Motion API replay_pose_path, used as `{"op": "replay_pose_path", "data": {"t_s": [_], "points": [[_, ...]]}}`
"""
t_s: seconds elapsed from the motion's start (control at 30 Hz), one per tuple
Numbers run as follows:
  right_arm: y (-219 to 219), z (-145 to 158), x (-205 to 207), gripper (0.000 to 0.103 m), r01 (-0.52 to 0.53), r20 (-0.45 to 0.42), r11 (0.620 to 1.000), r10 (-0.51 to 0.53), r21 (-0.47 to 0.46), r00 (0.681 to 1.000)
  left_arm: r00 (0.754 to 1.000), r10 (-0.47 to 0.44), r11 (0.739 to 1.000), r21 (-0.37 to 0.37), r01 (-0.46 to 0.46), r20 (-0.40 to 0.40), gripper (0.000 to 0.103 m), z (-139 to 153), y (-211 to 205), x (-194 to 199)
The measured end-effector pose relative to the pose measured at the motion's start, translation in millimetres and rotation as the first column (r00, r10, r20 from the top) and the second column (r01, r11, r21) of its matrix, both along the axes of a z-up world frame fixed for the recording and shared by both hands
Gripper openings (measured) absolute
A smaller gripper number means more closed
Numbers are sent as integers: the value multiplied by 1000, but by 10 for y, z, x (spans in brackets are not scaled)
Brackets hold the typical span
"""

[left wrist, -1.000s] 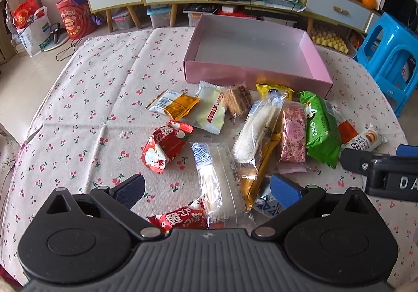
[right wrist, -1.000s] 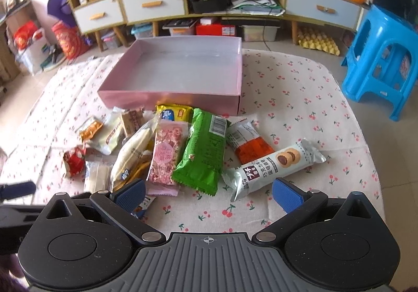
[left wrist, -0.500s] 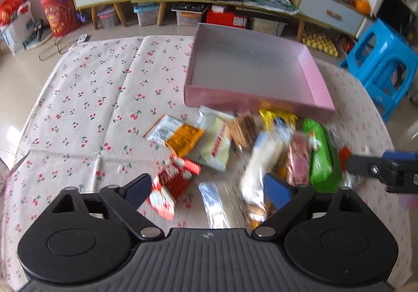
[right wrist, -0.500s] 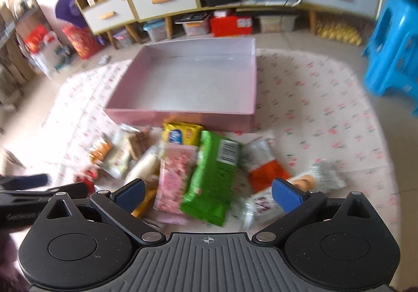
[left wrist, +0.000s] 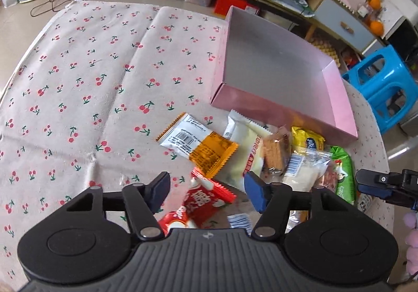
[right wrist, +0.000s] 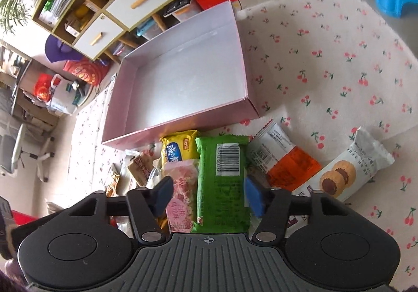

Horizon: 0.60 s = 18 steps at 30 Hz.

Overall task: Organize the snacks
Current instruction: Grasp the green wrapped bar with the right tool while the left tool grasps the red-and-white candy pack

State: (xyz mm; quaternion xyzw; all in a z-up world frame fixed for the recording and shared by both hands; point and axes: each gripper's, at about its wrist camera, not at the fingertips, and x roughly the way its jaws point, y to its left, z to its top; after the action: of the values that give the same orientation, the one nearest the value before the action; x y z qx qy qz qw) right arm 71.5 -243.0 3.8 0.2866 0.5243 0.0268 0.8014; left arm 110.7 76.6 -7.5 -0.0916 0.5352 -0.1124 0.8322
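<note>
Both hand-held grippers have dropped toward the snack pile, jaws just closing: left hand-held gripper (left wrist: 206, 190) straddles the red packet (left wrist: 201, 200), right hand-held gripper (right wrist: 207, 194) the green packet (right wrist: 222, 179), neither yet clamped. Crowded neighbours could get pinched too. Beyond lies the empty pink box (right wrist: 146, 135); the table's (left wrist: 78, 70) left side is bare.

Round table under a cherry-print cloth (left wrist: 78, 78). Empty pink box (right wrist: 183, 75) sits toward the far edge; the snack packets lie bunched on the cloth against its near wall: green pack (right wrist: 222, 179), yellow pack (right wrist: 180, 148), pink nougat pack (right wrist: 181, 187), orange-white sachet (left wrist: 198, 146), red pack (left wrist: 201, 200). Cookie pack (right wrist: 350, 169) lies nearest the right edge; left side of the tabletop is bare cloth.
</note>
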Motion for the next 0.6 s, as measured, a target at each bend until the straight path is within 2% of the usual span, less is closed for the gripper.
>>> {"op": "replay_pose_path", "data": {"t_s": [0.17,0.23,0.37,0.5,0.6], "points": [[60,-30,16,53,-11,-12,999,11,-41,1000,999,-21,1000,13,22,-37,58,-75,39,5],[76,-53,19,52,-16,-19,998,15,-53,1000,997,-26,999,17,27,-68,54,-123,48,1],[86,-126,29,47,-18,-41,998,15,-66,999,995,-63,998,9,63,-75,51,-137,45,-14],[98,-195,40,43,-12,-61,997,7,-75,998,993,-61,998,6,62,-104,43,-201,57,-21],[112,-222,30,43,-15,-63,997,10,-79,998,992,-68,997,13,70,-107,43,-217,73,-36]]}}
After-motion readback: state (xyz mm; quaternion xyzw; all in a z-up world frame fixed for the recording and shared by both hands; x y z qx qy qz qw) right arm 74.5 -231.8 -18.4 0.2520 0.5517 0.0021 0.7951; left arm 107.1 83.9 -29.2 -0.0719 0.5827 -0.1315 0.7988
